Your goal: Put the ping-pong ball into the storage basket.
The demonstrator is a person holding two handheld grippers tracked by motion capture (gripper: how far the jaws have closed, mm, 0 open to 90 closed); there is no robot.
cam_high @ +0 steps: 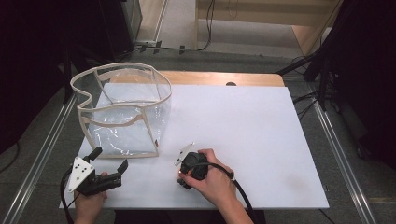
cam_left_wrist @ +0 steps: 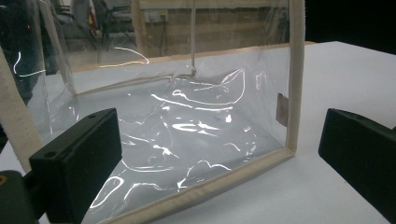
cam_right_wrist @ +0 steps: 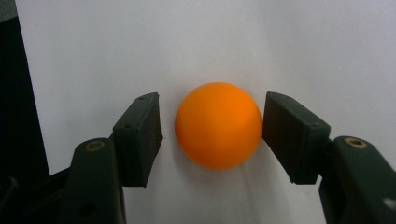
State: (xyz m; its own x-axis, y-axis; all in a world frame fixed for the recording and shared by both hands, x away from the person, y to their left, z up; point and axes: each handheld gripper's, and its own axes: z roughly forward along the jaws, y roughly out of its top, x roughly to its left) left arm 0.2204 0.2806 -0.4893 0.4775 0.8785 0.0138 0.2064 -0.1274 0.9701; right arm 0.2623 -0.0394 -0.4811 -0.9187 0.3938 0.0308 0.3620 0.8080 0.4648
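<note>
White board covers the table (cam_high: 261,135), with a clear bag (cam_high: 122,110) standing at upper left of the high view. Lower centre, the right hand-held gripper (cam_right_wrist: 212,128) brackets an orange ball (cam_right_wrist: 217,131) resting on the board: one pad touches, the other stands just off, not yet clamped. Lower left, the left hand-held gripper (cam_high: 108,158) is released, facing the bag.

Bright overhead light on the white table (cam_high: 243,130), dark surroundings, white glare streaks on the clear bag (cam_left_wrist: 196,116), soft shadow under the orange ball (cam_right_wrist: 217,131), slightly soft focus
</note>
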